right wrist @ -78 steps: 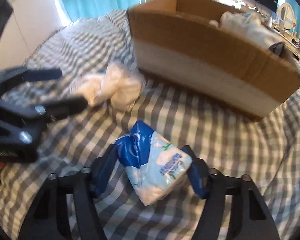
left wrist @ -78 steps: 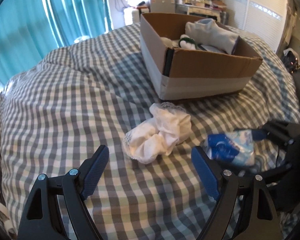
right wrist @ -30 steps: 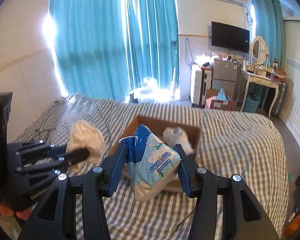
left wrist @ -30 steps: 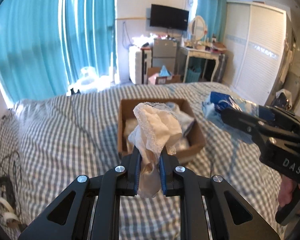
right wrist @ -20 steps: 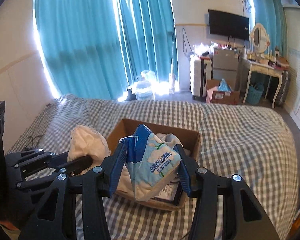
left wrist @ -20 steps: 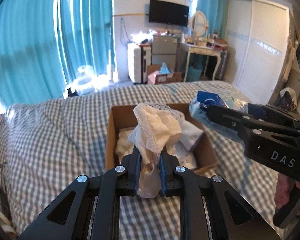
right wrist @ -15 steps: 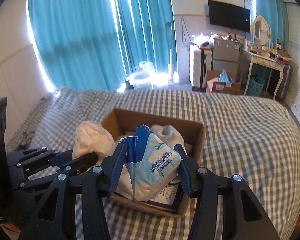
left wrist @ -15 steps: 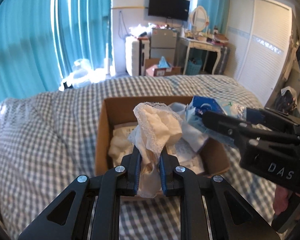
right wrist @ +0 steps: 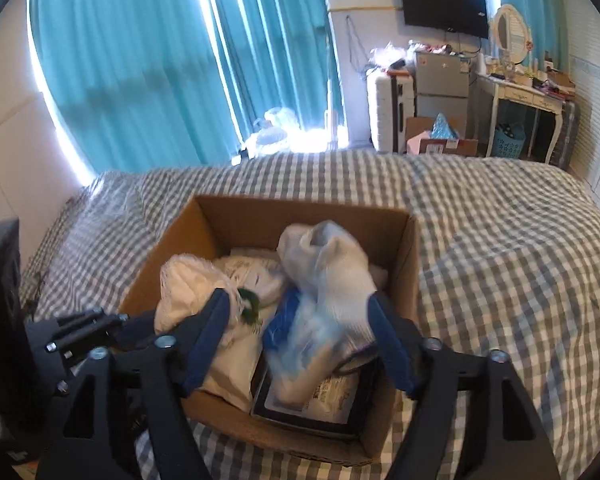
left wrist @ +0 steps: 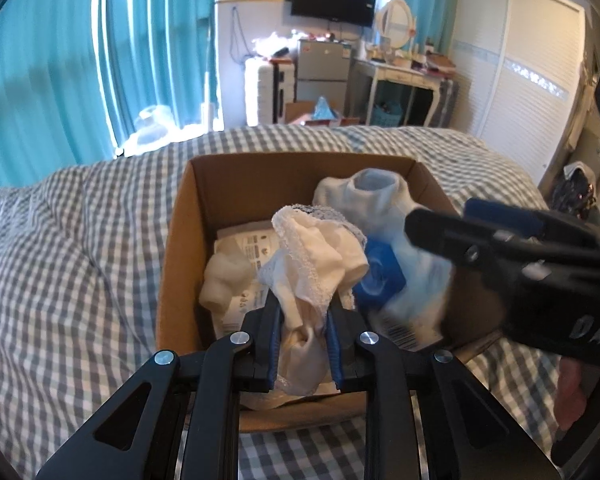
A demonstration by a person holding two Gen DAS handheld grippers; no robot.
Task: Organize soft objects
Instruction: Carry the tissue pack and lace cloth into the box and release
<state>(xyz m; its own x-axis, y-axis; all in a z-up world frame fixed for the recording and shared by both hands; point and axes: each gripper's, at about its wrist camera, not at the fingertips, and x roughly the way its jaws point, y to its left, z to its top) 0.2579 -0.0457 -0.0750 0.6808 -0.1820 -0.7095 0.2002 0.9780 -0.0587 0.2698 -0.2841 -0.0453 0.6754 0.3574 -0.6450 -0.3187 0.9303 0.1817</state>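
Observation:
An open cardboard box [left wrist: 180, 240] [right wrist: 400, 264] stands on the checked bed and holds several soft items, among them a grey-white sock [left wrist: 364, 196] [right wrist: 332, 264]. My left gripper [left wrist: 302, 322] is shut on a white lace-edged cloth [left wrist: 316, 256] and holds it over the box's near side; the cloth also shows in the right wrist view [right wrist: 184, 284]. My right gripper [right wrist: 296, 352] is open over the box. A blue-and-white tissue pack [right wrist: 304, 344] [left wrist: 384, 280], blurred, is between and below its spread fingers, loose inside the box.
The checked bedcover [left wrist: 60, 260] [right wrist: 520, 280] surrounds the box. Teal curtains [right wrist: 160, 60], a suitcase, a small fridge, a white dressing table [right wrist: 520, 92] and a wardrobe stand beyond the bed. My right gripper's body [left wrist: 540, 276] reaches in from the right in the left wrist view.
Both grippers have moved closer over the box. My right gripper has opened and the tissue pack has dropped out of its grip into the box. The left still holds the cloth.

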